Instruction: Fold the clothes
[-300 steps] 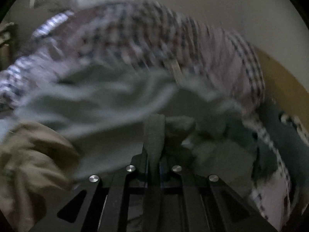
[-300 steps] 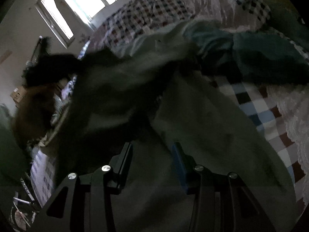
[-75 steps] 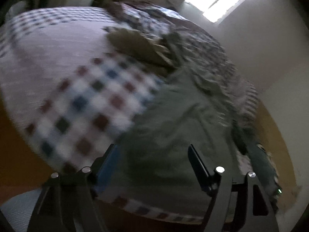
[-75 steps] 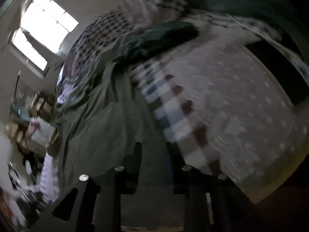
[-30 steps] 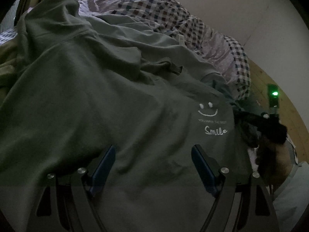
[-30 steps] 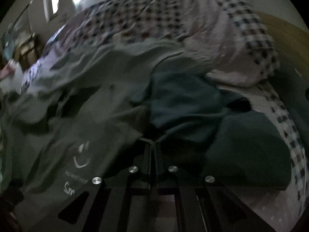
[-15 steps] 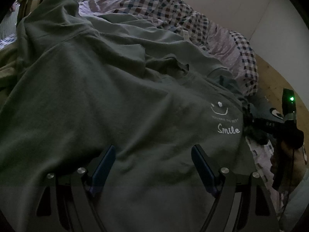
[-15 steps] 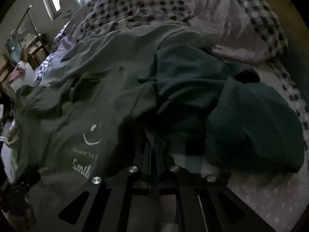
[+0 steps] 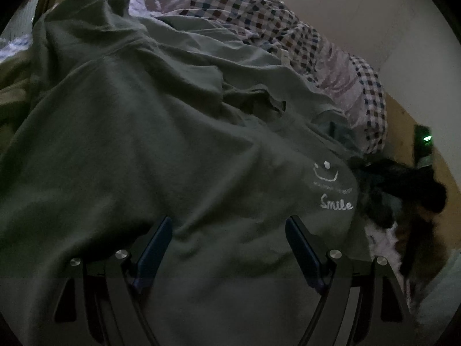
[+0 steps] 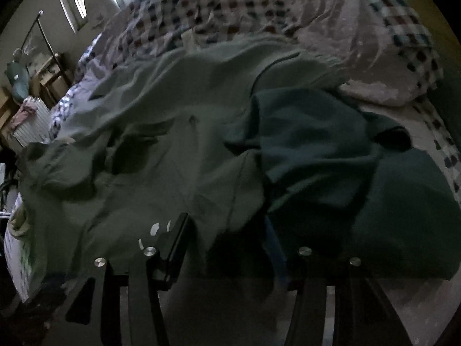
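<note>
Spreading step, I reckon: grey-green "Smile" sweatshirt (image 9: 161,150) lies rumpled on the checked bedspread (image 9: 259,20). Left gripper (image 9: 227,245) gapes wide over its near part, gripping nothing; right gripper (image 10: 227,239) is opening at its right edge. Next: smooth, grab sleeve. 2 garments: sweatshirt & 1 dark teal top (image 10: 345,173) at right

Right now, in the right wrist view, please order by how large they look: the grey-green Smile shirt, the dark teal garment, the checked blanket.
1. Grey-green Smile shirt, largest.
2. Dark teal garment and checked blanket: they look alike in size, and the blanket lies farther away, so I do not rank them.
</note>
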`<state>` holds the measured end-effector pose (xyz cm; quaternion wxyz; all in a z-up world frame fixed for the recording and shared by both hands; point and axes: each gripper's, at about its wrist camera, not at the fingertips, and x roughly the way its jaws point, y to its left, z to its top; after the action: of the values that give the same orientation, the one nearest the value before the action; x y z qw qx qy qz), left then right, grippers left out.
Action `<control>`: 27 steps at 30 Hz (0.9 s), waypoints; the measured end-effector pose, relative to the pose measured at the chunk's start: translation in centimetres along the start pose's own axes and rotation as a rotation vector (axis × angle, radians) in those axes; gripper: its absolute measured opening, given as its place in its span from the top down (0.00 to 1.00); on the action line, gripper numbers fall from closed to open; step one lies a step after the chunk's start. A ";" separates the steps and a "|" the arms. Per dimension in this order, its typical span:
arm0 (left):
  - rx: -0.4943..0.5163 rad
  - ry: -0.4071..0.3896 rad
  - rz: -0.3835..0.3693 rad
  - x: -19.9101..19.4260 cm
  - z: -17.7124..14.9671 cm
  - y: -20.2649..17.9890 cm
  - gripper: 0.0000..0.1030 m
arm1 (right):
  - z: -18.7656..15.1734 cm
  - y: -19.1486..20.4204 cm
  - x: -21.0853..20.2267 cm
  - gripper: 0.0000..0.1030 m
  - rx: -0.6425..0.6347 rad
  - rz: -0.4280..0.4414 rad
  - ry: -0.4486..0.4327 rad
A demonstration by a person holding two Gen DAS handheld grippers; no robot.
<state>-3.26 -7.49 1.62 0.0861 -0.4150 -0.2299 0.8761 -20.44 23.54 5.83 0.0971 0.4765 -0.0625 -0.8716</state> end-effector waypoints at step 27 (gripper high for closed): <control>-0.284 -0.035 -0.089 -2.8 2.4 5.9 0.19 | -13.9 18.2 -6.5 0.59 -0.665 0.289 -0.067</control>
<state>-3.05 -14.46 2.05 0.0610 -0.3970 -0.3712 0.8372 -3.35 7.04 7.33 0.3667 0.3764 0.1547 -0.8366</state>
